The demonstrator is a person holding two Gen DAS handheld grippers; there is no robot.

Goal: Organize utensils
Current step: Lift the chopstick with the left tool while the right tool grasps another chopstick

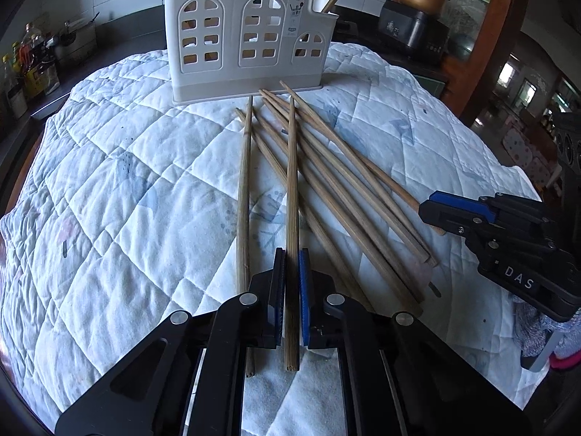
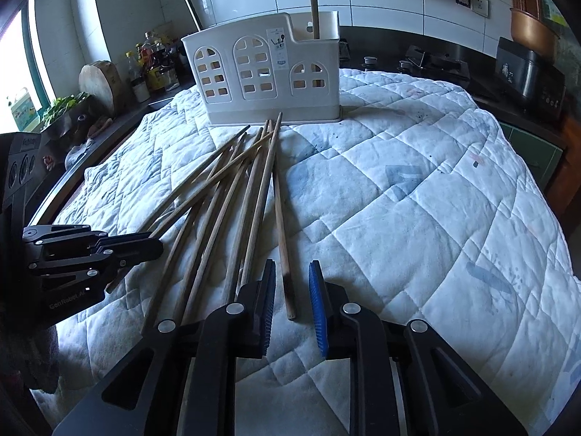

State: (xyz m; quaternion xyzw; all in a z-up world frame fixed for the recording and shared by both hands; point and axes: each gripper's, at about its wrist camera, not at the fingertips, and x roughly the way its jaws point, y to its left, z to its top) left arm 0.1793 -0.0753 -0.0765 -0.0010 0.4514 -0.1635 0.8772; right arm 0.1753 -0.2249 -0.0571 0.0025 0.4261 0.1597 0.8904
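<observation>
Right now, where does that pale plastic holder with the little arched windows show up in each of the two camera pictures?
Left wrist view: the holder stands upright at top centre, on the far side of the quilt, past the loose chopsticks.
Right wrist view: the holder sits upper centre, slightly left, again behind the chopsticks.
Shared landmark: the tips of the chopsticks point at the holder's base in both.

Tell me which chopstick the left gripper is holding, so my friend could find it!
Find the beige utensil holder with little arched windows on the white quilt. A heap of wooden chopsticks lies before it. The held chopstick is the only one pinched between the left gripper pads, pointing straight at the holder.
</observation>
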